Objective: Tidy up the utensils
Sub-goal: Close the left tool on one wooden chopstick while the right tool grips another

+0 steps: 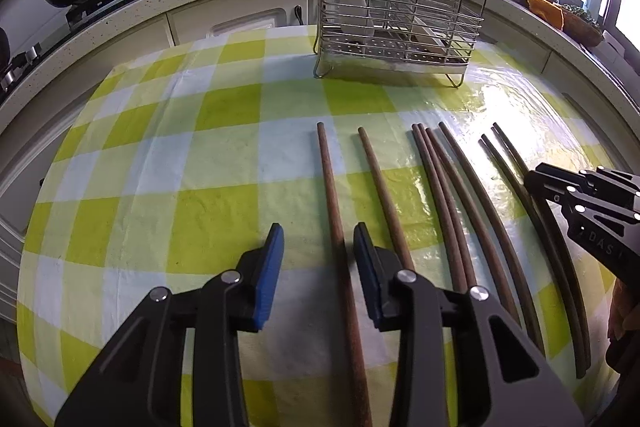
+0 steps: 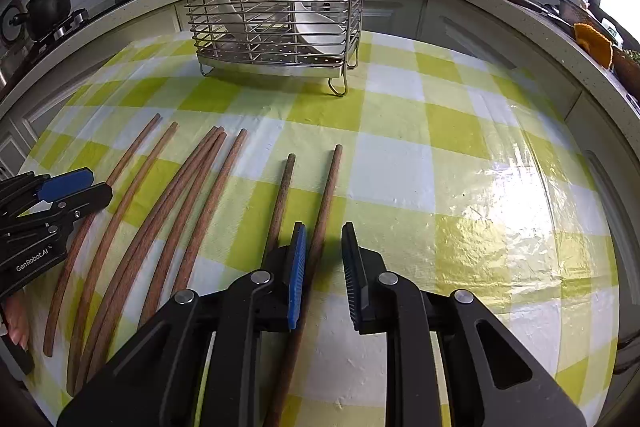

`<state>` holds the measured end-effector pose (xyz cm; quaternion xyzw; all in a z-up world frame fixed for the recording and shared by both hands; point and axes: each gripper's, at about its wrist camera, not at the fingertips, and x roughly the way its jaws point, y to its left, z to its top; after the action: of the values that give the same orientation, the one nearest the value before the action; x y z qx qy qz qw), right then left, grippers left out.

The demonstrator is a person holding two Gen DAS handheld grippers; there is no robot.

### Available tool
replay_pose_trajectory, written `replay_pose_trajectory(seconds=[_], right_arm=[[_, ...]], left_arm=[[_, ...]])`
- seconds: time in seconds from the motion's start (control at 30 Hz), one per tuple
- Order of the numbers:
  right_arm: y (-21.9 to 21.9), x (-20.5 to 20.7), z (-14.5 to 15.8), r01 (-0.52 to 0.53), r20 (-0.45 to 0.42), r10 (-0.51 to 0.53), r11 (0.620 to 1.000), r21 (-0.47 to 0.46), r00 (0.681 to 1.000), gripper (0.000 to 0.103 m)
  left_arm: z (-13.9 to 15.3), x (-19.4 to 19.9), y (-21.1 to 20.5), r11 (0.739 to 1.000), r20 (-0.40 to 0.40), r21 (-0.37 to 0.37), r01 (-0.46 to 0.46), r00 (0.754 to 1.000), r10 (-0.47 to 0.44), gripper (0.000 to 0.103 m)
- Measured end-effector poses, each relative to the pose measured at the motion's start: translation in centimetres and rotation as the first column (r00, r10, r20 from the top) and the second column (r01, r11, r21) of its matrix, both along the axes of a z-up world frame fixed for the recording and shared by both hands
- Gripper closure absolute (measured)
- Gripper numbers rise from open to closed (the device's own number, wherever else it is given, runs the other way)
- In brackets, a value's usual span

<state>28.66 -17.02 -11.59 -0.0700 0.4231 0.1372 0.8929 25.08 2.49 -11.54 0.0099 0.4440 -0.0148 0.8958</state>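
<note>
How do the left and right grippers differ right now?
The left gripper straddles the leftmost chopstick of the row, while the right gripper straddles the rightmost chopstick. The left gripper's jaws look wider apart than the right gripper's. Shared: both angle down at the checked tablecloth, and both are open with a chopstick in the gap but not clamped.

Both wrist views face down, sharing chopsticks (image 1: 452, 211).
</note>
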Motion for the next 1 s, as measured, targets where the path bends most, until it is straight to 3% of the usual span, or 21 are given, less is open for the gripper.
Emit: replay_pose_trajectory(seconds=[0.27,0.57,0.87,1.0], right_arm=[[0.2,-0.2,0.0,-0.014,0.006,0.014,1.000,-0.009,1.000,0.087],[0.6,-0.7,-0.1,-0.036,0.015,0.036,0.999,-0.025,0.999,0.094],[0.3,-0.5,0.1,-0.019,0.001,0.019,1.000,-0.005,1.000,0.095],[-0.3,-0.8,0.9,0.005,0.021,-0.005,1.000,0.022,1.000,0.095]], left_arm=[[-0.1,0.2,-1.4,0.999,0.002,0.042,0.032,0.999,-0.032,0.095],[-0.2,0.0,-0.9,0.999,0.017,0.024,0.037,0.999,-0.038,0.097],[-0.1,0.0,-0.8,0.999,0.013,0.016,0.036,0.999,-0.036,0.097],[0.9,-0.6,-0.7,0.999,0.051,0.020,0.031,0.998,-0.032,0.097]])
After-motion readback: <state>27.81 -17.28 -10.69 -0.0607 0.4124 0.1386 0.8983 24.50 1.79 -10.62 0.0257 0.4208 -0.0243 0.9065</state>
